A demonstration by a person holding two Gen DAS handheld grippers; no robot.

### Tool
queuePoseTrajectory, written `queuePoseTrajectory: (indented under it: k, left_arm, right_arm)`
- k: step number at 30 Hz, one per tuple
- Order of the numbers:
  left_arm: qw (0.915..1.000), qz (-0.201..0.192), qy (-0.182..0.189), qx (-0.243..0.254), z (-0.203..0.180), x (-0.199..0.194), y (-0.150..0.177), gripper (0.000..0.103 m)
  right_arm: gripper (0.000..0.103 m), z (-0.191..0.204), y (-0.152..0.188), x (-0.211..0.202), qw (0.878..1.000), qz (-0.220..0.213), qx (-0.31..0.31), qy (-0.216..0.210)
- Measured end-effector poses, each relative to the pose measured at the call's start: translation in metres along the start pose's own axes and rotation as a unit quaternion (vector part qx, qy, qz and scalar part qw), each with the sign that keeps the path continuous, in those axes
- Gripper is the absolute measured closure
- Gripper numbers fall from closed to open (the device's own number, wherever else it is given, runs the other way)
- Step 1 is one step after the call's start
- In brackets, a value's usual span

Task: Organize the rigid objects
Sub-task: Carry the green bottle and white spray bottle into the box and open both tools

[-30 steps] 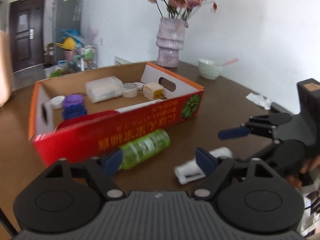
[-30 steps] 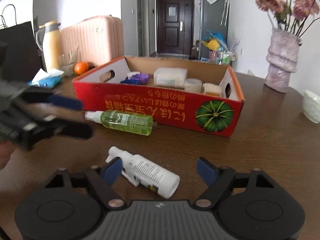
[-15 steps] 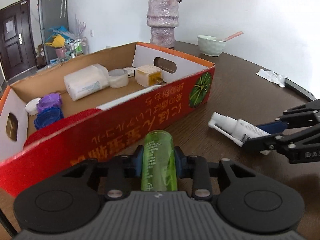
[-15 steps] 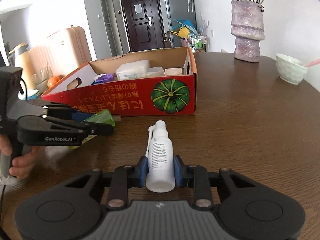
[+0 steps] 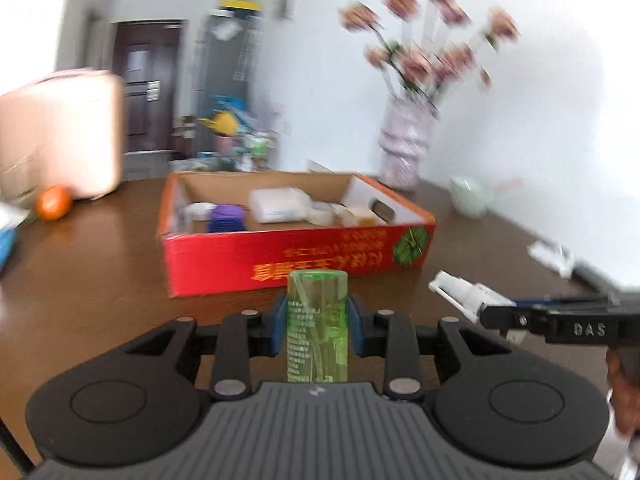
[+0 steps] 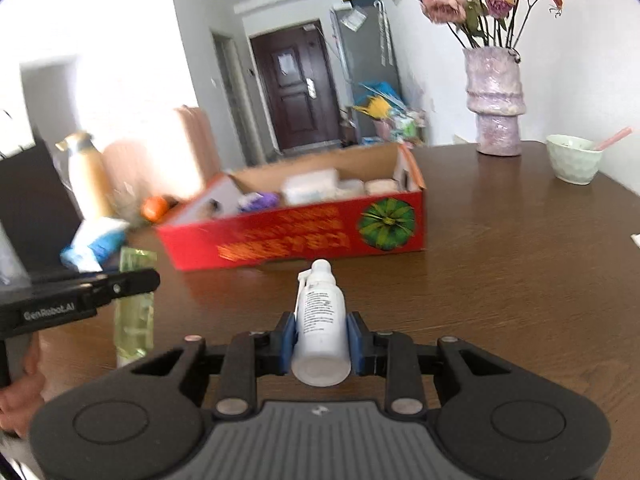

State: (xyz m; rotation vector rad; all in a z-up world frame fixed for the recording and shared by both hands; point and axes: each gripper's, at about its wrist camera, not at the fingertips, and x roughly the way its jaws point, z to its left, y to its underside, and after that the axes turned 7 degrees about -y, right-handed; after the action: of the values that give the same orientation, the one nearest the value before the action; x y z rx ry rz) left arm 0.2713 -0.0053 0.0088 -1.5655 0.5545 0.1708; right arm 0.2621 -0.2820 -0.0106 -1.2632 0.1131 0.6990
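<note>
My left gripper [image 5: 317, 326] is shut on a green see-through bottle [image 5: 317, 320], held lifted in front of the red cardboard box [image 5: 296, 254]. My right gripper [image 6: 320, 338] is shut on a white spray bottle [image 6: 322, 328], nozzle pointing toward the same red box [image 6: 304, 240]. Each gripper shows in the other's view: the right one at the right edge with the white spray bottle [image 5: 466, 292], the left one at the left edge with the green bottle [image 6: 134, 308]. The box holds a white container, purple caps and small jars.
A purple vase [image 6: 496, 108] of dried roses and a pale green bowl [image 6: 572, 158] stand at the back right of the brown table [image 6: 520, 264]. An orange [image 5: 54, 202], a pink suitcase [image 5: 60, 140] and a thermos [image 6: 86, 176] are at the left.
Both grippers closed on their bottles, the left on the green one and the right on the white spray bottle, then lifted them off the table and drew back from the box.
</note>
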Motion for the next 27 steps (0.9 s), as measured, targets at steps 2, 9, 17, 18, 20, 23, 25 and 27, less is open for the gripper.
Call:
queuePoseTrajectory:
  k: [2, 9, 17, 18, 20, 23, 25, 27]
  left_arm:
    - [0.9994, -0.019, -0.011, -0.025, 0.003, -0.026, 0.002, 0.072]
    - [0.9954, -0.090, -0.031, -0.011, -0.011, -0.102, 0.002, 0.072]
    - [0.9920, -0.120, -0.027, -0.028, -0.016, -0.139, 0.004, 0.072]
    - [0.9917, -0.122, -0.028, -0.028, -0.017, -0.141, 0.004, 0.072]
    - [0.9912, -0.127, -0.025, -0.028, -0.017, -0.143, 0.003, 0.072]
    - [0.9910, -0.130, -0.023, -0.024, -0.018, -0.140, 0.003, 0.072]
    - [0.9915, -0.126, -0.024, -0.023, -0.016, -0.134, 0.002, 0.072]
    - [0.9920, -0.122, -0.025, -0.022, -0.014, -0.126, -0.001, 0.072]
  right_arm:
    - [0.076, 0.013, 0.001, -0.015, 1.000, -0.017, -0.005, -0.019]
    - [0.076, 0.041, 0.007, -0.061, 0.997, -0.054, -0.030, -0.041]
    - [0.076, 0.039, 0.013, -0.095, 0.995, -0.081, -0.026, -0.042]
    - [0.076, 0.038, 0.014, -0.097, 0.995, -0.083, -0.026, -0.042]
    - [0.076, 0.038, 0.013, -0.100, 0.995, -0.086, -0.027, -0.041]
    - [0.076, 0.036, 0.012, -0.098, 0.995, -0.087, -0.024, -0.040]
    - [0.076, 0.034, 0.012, -0.095, 0.995, -0.085, -0.022, -0.039]
    - [0.076, 0.030, 0.010, -0.088, 0.996, -0.080, -0.015, -0.040]
